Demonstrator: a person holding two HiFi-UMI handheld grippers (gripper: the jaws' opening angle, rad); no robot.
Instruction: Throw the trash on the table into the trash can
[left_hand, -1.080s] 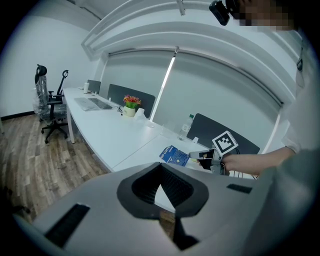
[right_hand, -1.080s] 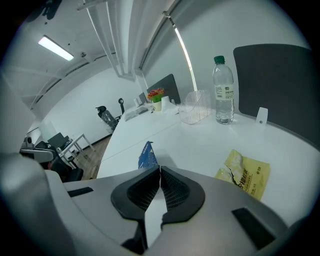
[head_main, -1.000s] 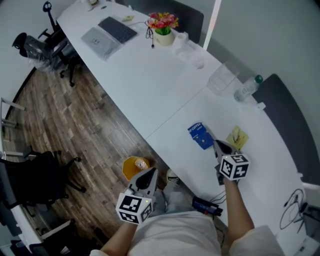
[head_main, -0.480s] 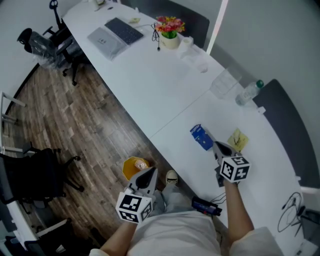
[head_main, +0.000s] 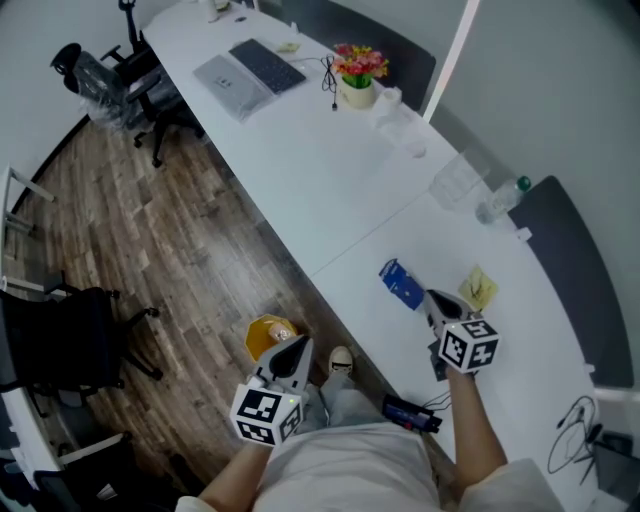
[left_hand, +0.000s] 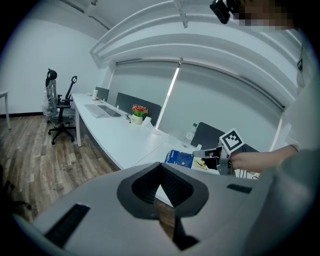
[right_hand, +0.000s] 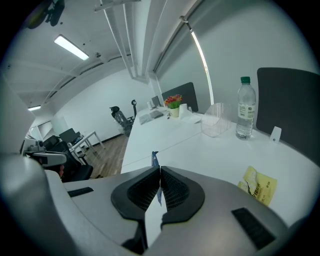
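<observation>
A blue packet (head_main: 403, 284) hangs tilted just above the white table (head_main: 330, 190), pinched at its near edge by my right gripper (head_main: 430, 299), which is shut on it. In the right gripper view the packet's thin blue edge (right_hand: 155, 161) sticks out between the pads. A crumpled yellow wrapper (head_main: 478, 287) lies on the table just right of it. The yellow trash can (head_main: 266, 336) stands on the wooden floor below the table's edge, with some trash inside. My left gripper (head_main: 296, 347) hovers just right of the can, shut with nothing in it.
A water bottle (head_main: 500, 202), a clear plastic container (head_main: 455, 182) and a flower pot (head_main: 358, 80) stand along the table's far side, with a laptop (head_main: 250, 72) further left. Office chairs (head_main: 60, 350) stand on the floor. Cables (head_main: 575, 440) lie at the table's right end.
My right gripper has risen with the blue packet, which now tilts up off the table. The left gripper stays beside the trash can.
</observation>
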